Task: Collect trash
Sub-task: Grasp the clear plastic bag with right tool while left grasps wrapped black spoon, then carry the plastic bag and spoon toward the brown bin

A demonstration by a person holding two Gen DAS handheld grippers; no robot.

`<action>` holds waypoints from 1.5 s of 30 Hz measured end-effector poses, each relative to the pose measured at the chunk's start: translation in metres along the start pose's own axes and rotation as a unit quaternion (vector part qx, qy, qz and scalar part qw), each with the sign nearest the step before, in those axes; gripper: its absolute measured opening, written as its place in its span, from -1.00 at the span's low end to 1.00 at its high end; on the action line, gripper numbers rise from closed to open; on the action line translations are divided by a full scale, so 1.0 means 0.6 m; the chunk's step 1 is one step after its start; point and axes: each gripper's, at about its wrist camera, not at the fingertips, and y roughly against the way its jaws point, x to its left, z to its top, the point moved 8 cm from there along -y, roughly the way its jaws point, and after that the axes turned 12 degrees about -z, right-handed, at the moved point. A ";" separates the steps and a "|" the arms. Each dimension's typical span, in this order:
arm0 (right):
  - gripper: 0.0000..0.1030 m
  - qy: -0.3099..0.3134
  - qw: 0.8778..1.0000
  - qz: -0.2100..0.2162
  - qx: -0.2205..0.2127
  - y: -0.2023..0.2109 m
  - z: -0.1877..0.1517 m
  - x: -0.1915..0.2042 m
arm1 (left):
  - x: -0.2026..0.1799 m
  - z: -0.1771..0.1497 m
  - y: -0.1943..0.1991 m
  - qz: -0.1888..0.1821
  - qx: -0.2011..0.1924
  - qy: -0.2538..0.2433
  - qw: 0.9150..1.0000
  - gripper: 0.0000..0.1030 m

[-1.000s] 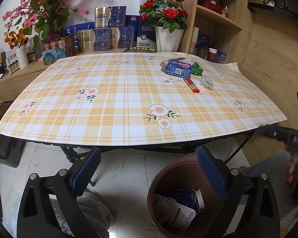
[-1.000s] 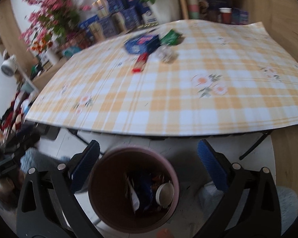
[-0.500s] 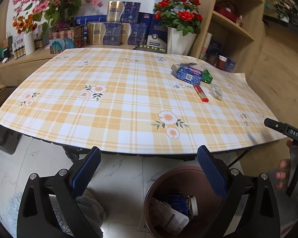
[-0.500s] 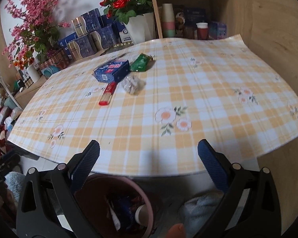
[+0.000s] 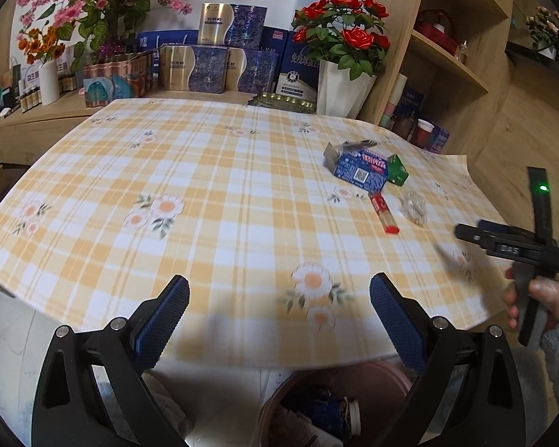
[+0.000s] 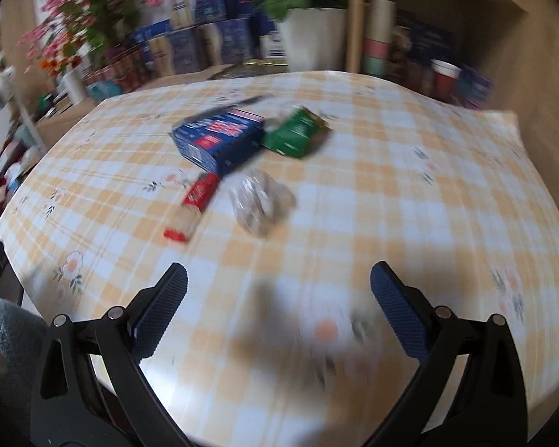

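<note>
Right wrist: right gripper (image 6: 278, 307) jaws spread, over table (image 6: 410, 201)

Trash bin (image 5: 372, 376) half hidden under table edge; right wrist view motion-blurred.

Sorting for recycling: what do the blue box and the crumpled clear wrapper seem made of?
The blue box looks like printed cardboard: sharp folded edges, an open flap, slight gloss. The crumpled clear wrapper seems thin glossy plastic film: see-through, creased, with bright glints, though motion blur leaves this uncertain.
</note>
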 end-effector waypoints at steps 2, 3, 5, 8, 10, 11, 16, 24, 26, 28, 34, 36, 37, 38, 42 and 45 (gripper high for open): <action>0.85 0.015 1.000 0.006 0.004 -0.023 0.019 0.006 | -0.004 0.012 -0.013 -0.004 -0.001 -0.001 1.000 0.85; 0.74 0.019 1.000 0.015 0.008 -0.039 0.032 0.009 | -0.006 0.019 -0.021 -0.007 -0.001 -0.002 1.000 0.85; 0.62 0.016 0.999 0.031 0.021 -0.065 0.049 0.013 | -0.011 0.030 -0.035 -0.010 0.000 -0.005 1.000 0.85; 0.51 0.018 0.998 0.050 0.027 -0.089 0.066 0.023 | -0.020 0.045 -0.056 -0.017 0.004 -0.010 1.000 0.85; 0.44 0.029 0.998 0.054 0.031 -0.102 0.070 0.032 | -0.024 0.052 -0.068 -0.021 0.007 -0.014 1.000 0.85; 0.38 0.035 0.997 0.055 0.034 -0.109 0.071 0.037 | -0.026 0.055 -0.075 -0.023 0.010 -0.015 1.000 0.85; -0.01 0.045 0.995 0.063 0.055 -0.136 0.061 0.049 | -0.041 0.076 -0.115 -0.037 0.025 -0.026 0.999 0.85; -0.39 -0.020 0.999 0.040 -0.032 -0.110 0.079 0.000 | -0.071 0.140 -0.181 -0.074 0.042 -0.047 0.995 0.65; -0.39 -0.054 0.997 0.034 -0.046 -0.105 0.084 -0.022 | -0.086 0.171 -0.206 -0.083 0.041 -0.071 0.993 0.61; -0.40 -0.085 0.994 0.031 -0.055 -0.101 0.084 -0.041 | -0.098 0.197 -0.231 -0.091 0.043 -0.091 0.991 0.50; -0.40 -0.108 0.992 0.013 -0.058 -0.103 0.081 -0.057 | -0.126 0.261 -0.356 -0.096 0.083 -0.148 0.981 0.10; -0.40 -0.102 0.993 0.010 -0.058 -0.104 0.079 -0.056 | -0.131 0.264 -0.389 -0.088 0.098 -0.168 0.977 -0.04; -0.40 -0.100 0.993 0.011 -0.059 -0.103 0.079 -0.054 | -0.135 0.263 -0.406 -0.083 0.105 -0.183 0.974 -0.06; -0.40 -0.100 0.993 0.012 -0.058 -0.104 0.078 -0.055 | -0.138 0.261 -0.418 -0.080 0.110 -0.195 0.971 -0.08; -0.40 -0.109 0.992 0.020 -0.053 -0.109 0.077 -0.059 | -0.145 0.250 -0.458 -0.063 0.127 -0.233 0.962 -0.19; -0.40 -0.113 0.992 0.025 -0.049 -0.111 0.077 -0.060 | -0.141 0.252 -0.473 -0.065 0.128 -0.223 0.964 -0.33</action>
